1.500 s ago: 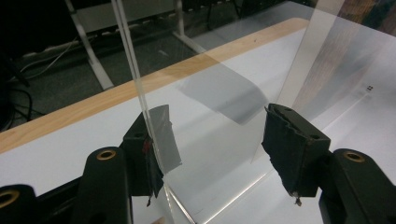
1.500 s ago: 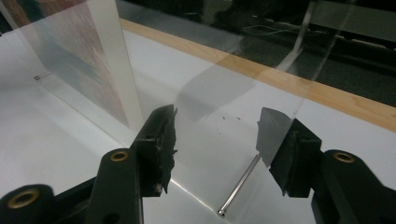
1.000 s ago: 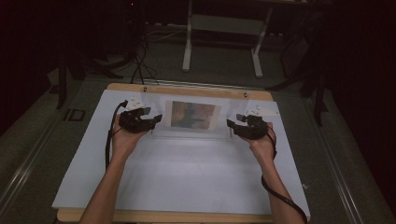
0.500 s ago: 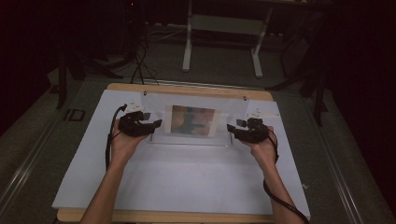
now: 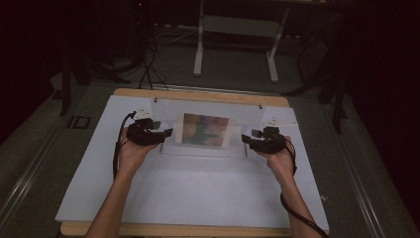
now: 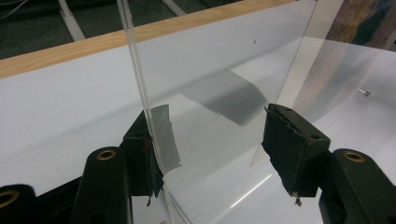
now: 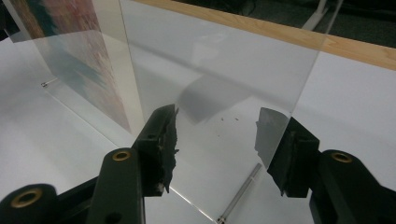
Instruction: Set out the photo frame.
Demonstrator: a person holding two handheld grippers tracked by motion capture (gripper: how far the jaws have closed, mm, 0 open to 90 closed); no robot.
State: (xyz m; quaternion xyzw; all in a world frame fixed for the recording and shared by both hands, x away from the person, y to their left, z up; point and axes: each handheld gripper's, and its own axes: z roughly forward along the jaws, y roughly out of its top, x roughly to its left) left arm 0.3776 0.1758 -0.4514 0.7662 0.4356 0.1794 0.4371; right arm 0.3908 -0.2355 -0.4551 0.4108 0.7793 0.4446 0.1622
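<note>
Clear acrylic frame (image 5: 205, 130) w/ picture insert (image 5: 204, 130) stands upright on white table (image 5: 198, 193). Left gripper (image 5: 166, 134) and right gripper (image 5: 245, 139): jaws spread, straddling the frame's side edges, not clamped.

No readable text, labels, brands or numbers are showing anywhere. The colourful print (image 5: 205, 130) inside the clear acrylic frame (image 5: 247, 111), mid-frame in the high view, is showing only blurred colour patches, no lettering. Black jaw pads are carrying no markings.
</note>
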